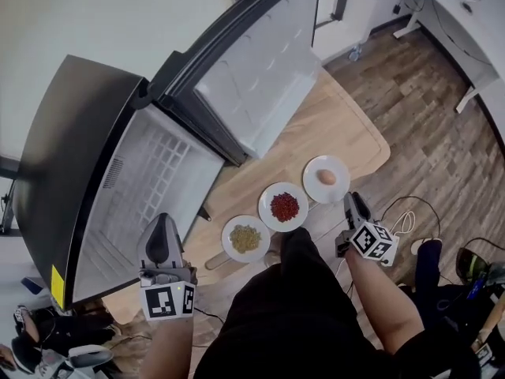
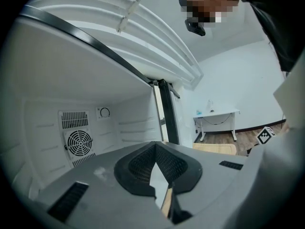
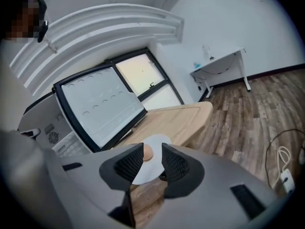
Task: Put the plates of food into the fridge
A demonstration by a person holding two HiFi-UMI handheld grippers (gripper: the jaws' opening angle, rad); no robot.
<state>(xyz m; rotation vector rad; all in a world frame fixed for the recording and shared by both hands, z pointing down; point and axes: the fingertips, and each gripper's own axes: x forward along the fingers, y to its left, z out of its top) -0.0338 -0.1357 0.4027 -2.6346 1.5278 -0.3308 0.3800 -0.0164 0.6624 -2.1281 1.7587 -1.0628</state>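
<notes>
Three white plates lie in a row on the wooden table (image 1: 341,125): one with an egg (image 1: 326,178), one with red food (image 1: 284,207), one with yellow-green food (image 1: 245,238). The fridge (image 1: 150,172) stands behind them with its door (image 1: 260,77) swung wide. My right gripper (image 1: 352,200) hovers just right of the egg plate, open and empty. In the right gripper view the egg plate (image 3: 159,140) shows through the gap of that gripper (image 3: 152,149). My left gripper (image 1: 162,227) is at the fridge's mouth, shut with nothing in it. In the left gripper view it (image 2: 155,148) faces the bare white interior.
A fan grille (image 2: 78,142) sits on the fridge's back wall. The open door (image 3: 102,104) stands left of the plates. A white desk (image 1: 461,14) is at the far right on the wood floor. Cables (image 1: 404,221) lie by the person's legs.
</notes>
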